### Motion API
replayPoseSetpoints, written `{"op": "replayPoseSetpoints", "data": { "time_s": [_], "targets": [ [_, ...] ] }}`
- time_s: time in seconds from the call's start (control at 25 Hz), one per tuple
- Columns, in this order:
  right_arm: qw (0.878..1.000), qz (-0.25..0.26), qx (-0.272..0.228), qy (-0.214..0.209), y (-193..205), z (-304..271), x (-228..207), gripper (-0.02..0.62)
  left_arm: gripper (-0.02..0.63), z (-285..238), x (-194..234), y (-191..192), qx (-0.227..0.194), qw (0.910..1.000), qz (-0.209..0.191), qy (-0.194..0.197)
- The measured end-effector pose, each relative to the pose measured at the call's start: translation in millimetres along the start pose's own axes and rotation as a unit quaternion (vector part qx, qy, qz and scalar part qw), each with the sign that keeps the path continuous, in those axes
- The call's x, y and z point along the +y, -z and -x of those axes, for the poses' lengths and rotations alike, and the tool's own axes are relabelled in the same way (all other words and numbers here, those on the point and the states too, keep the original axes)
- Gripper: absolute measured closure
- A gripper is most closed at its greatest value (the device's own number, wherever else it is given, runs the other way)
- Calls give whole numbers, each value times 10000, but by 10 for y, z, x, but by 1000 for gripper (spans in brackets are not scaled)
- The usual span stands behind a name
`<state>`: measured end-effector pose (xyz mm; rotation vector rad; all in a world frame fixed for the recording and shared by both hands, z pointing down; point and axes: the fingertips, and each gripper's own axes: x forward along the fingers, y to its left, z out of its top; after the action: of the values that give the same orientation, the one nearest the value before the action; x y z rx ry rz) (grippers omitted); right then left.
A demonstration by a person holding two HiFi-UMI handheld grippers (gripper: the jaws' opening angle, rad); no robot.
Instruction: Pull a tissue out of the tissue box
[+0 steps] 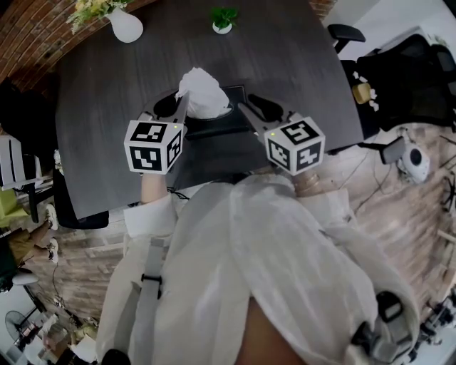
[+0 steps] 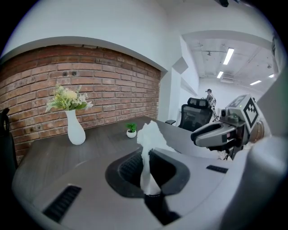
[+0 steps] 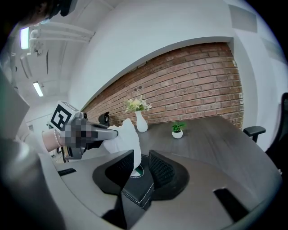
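Tissue, white and crumpled, stands up in a loose bunched plume over the middle of the dark tabletop. Its lower end runs down into the round opening in the top of the tissue box. The left claw is closed tight on the tissue; the left gripper view shows the sheet narrowed to a twisted strip where the jaws pinch it, then fanning out above them. The box is black with white stitching along its edges. The right claw has its jaws set against either side of the box, holding it on the tabletop. A white vase of flowers and a small potted plant stand well apart at the far edge.
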<state>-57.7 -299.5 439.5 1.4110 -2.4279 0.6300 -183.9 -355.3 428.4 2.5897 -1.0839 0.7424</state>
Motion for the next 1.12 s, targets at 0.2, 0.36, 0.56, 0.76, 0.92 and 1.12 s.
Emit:
{"op": "replayPoseSetpoints", "data": {
  "time_s": [0.2,0.36,0.56,0.76,0.92,1.12],
  "targets": [
    [10000,56,-60,-36,-72,-27,-21,494,591,78,85,-131,-261,9995,90,-168],
    [9998,115,-95,-90,-134,-57,-10,494,591,159,153,-226,-516,9980,197,-319],
    [9995,136,-210,-175,-249,-105,-21,494,592,281,215,-347,-918,9941,327,-466],
    [9984,66,-430,-359,-412,-144,42,494,592,435,249,-405,-1280,9893,475,-516],
    [9973,195,-542,-456,-543,-161,100,494,594,530,216,-419,-1514,9860,567,-402],
    [9960,269,-644,-553,-646,-147,154,494,595,662,156,-435,-1783,9814,688,-181]
  ]
}}
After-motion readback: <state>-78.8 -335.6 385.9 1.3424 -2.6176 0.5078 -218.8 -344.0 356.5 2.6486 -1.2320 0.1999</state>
